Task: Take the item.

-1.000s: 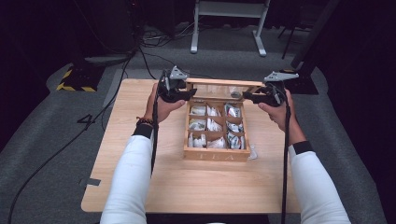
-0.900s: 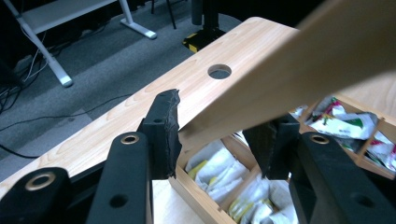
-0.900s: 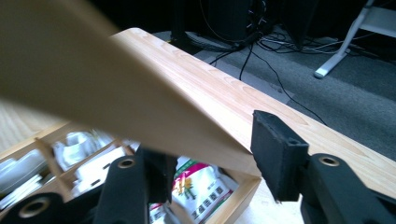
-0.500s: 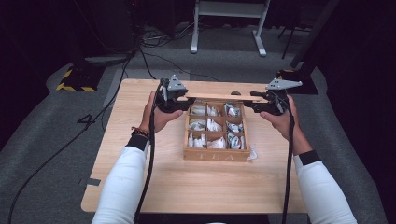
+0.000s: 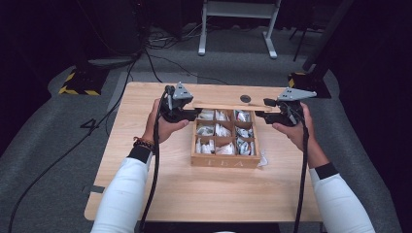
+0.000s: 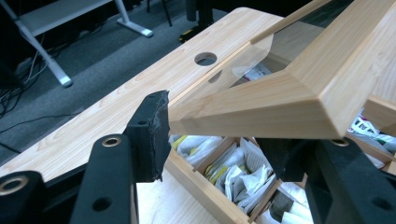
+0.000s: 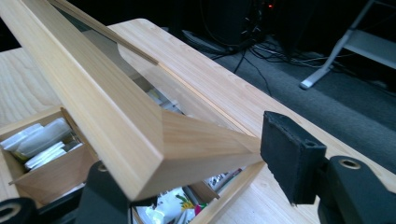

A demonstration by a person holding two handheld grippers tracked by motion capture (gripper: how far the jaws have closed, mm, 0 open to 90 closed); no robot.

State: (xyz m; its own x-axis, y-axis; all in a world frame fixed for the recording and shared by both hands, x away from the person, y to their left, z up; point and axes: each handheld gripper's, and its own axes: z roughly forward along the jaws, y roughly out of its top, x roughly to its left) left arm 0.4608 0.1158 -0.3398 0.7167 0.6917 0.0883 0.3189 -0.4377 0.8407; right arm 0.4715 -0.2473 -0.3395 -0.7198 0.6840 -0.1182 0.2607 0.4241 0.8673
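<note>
the left claw (image 5: 192,114) is clamped on the left corner of the box's glass-paned lid (image 5: 228,105), the right claw (image 5: 260,114) on its right corner, likely to raise it evenly. the lid is tilted up over the tea box (image 5: 224,160) at the worktop (image 5: 204,194) centre.

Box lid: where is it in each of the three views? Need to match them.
High view: lid lifted over the box's far edge, between both grippers.
Left gripper view: its corner at centre right.
Right gripper view: its corner at centre left.
Shared landmark: round hole in the table.
</note>
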